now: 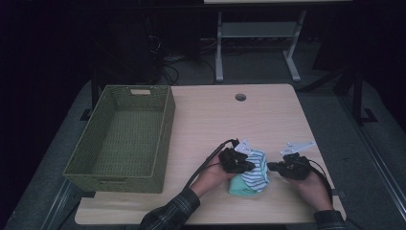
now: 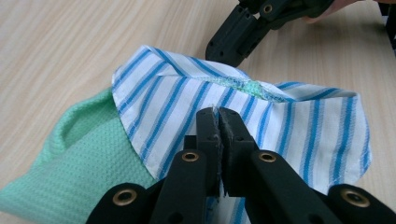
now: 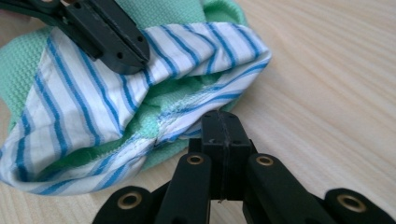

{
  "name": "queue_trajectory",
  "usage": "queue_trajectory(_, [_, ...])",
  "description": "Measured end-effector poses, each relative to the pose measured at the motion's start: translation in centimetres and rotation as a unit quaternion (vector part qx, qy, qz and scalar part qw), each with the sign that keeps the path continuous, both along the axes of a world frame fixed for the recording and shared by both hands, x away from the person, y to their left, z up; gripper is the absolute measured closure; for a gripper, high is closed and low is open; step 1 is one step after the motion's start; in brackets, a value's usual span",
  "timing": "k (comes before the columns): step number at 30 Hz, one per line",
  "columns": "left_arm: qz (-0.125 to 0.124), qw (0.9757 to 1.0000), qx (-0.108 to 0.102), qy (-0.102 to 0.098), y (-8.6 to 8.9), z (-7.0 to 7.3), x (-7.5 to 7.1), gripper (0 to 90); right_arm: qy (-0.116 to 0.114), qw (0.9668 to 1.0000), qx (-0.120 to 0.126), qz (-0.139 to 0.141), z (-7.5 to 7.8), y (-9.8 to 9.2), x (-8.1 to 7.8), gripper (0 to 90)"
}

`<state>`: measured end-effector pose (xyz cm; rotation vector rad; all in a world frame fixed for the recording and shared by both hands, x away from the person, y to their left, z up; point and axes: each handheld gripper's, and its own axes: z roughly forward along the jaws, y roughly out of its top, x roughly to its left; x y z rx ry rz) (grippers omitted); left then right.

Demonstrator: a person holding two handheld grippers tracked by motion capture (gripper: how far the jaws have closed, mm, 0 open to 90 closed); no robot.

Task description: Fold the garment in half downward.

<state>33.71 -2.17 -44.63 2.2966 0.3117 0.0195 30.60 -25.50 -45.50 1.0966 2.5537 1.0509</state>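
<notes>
We start at the left gripper (image 2: 219,114): its jaws are pressed together with a thin fold of the striped cloth (image 2: 243,107) pinched between them, so we read it as holding that cloth by its upper layer. The pinch sits on the striped side, just below the seam where green stitching shows, which we judge lets that layer be lifted or folded without dragging the whole bundle.

The right gripper (image 3: 223,122) has its jaws closed flat against each other. Its tip sits right at the cloth's striped hem; we cannot tell whether any fabric is caught in it, and it looks empty to us. We take it as waiting beside the cloth, ready to pin or take a corner.

The cloth, green on one side and striped on the other, lies bunched on the table (image 1: 215,115) near the front edge, between the two grippers. A green basket (image 1: 119,136) stands well apart on the table's left, empty as far as we can see, and we judge it the likely place for the cloth.

In the high view both forearms come in low from the front edge. The left hand (image 1: 210,175) reaches inward over the cloth; the right hand (image 1: 311,184) rests near the table's right side, its gripper aimed left at the cloth.
</notes>
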Motion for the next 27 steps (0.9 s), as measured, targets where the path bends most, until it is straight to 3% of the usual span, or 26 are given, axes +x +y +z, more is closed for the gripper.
queue_trajectory(6, [0.009, 0.9999, -0.009, -0.003, 1.4, 1.6, -0.4, 86.4, -0.017, 0.9997, 0.013, -0.009, 0.7, -0.6, 0.2, 89.5])
queue_trajectory(9, [0.019, 0.9997, -0.017, 0.003, 2.9, 2.3, -0.7, 89.3, -0.020, 0.9996, 0.019, -0.006, 1.2, -0.5, 0.4, 89.5])
queue_trajectory(13, [0.029, 0.9994, -0.012, 0.012, 4.4, 2.7, -1.2, 89.4, -0.026, 0.9993, 0.027, 0.003, 1.7, 0.1, 0.8, 89.4])
queue_trajectory(19, [0.030, 0.9994, -0.001, 0.019, 5.9, 2.5, -2.7, 89.4, -0.033, 0.9979, 0.047, 0.029, 2.7, 2.1, 1.6, 89.5])
queue_trajectory(27, [0.019, 0.9996, 0.009, 0.019, 5.4, 2.0, -3.6, 89.3, -0.038, 0.9949, 0.057, 0.074, 3.5, 6.5, 3.3, 89.5])
